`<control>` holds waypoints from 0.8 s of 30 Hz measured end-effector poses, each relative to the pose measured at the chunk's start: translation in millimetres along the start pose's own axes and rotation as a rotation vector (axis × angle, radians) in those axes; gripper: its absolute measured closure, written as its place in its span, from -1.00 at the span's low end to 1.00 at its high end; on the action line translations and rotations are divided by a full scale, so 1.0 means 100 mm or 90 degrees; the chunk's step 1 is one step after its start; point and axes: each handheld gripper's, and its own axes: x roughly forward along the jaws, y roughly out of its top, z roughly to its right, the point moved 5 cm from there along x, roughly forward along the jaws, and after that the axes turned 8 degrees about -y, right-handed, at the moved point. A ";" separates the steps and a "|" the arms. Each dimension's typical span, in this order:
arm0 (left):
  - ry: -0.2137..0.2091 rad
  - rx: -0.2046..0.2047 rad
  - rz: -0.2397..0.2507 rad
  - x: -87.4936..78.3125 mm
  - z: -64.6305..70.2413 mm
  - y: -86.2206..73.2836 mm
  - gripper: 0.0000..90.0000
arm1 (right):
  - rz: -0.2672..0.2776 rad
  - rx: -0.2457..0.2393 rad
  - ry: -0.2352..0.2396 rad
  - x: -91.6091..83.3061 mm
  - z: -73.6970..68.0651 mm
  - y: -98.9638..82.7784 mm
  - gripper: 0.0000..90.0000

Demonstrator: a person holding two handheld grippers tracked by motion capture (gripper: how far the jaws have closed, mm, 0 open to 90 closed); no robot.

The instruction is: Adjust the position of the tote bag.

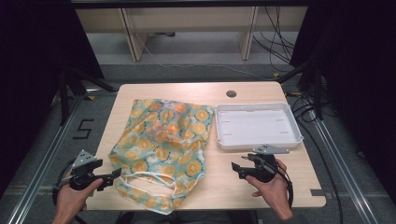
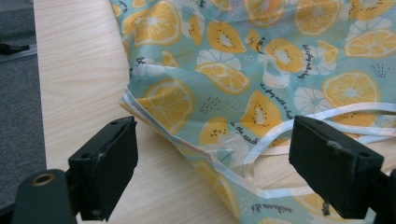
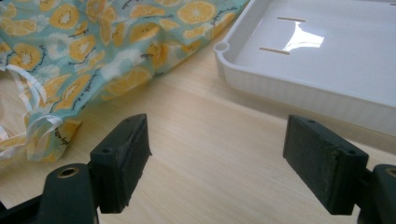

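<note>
Lying flat on the light wooden table (image 1: 219, 182), a teal drawstring bag (image 1: 163, 144) printed with orange and kiwi slices spreads just ahead of the left gripper (image 1: 116, 176), whose jaws stand released and empty, the bag's white-edged mouth and white cord (image 2: 280, 135) between and just beyond them. Small cursive script runs across the fabric, too fine to read. The right gripper (image 1: 234, 168) hovers released over bare wood, the bag off to its left and a white ribbed plastic tray (image 1: 259, 125) just ahead to its right
</note>
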 end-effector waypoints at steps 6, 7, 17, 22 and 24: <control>-0.008 -0.009 0.019 0.01 0.03 0.02 -0.67 | -0.010 0.001 0.027 0.02 -0.08 0.00 -0.41; -0.005 -0.011 0.018 0.01 0.02 0.02 -0.67 | -0.015 -0.009 0.023 0.02 -0.08 0.00 -0.40; 0.002 -0.046 0.021 0.01 0.01 0.00 -0.67 | -0.025 -0.036 0.088 0.13 -0.35 0.04 -0.35; -0.004 -0.033 0.020 0.03 -0.02 0.00 -0.67 | -0.043 -0.046 0.117 0.22 -0.52 0.02 -0.36; -0.004 0.007 0.002 0.01 -0.07 0.00 -0.67 | -0.049 -0.041 0.142 0.25 -0.62 0.02 -0.37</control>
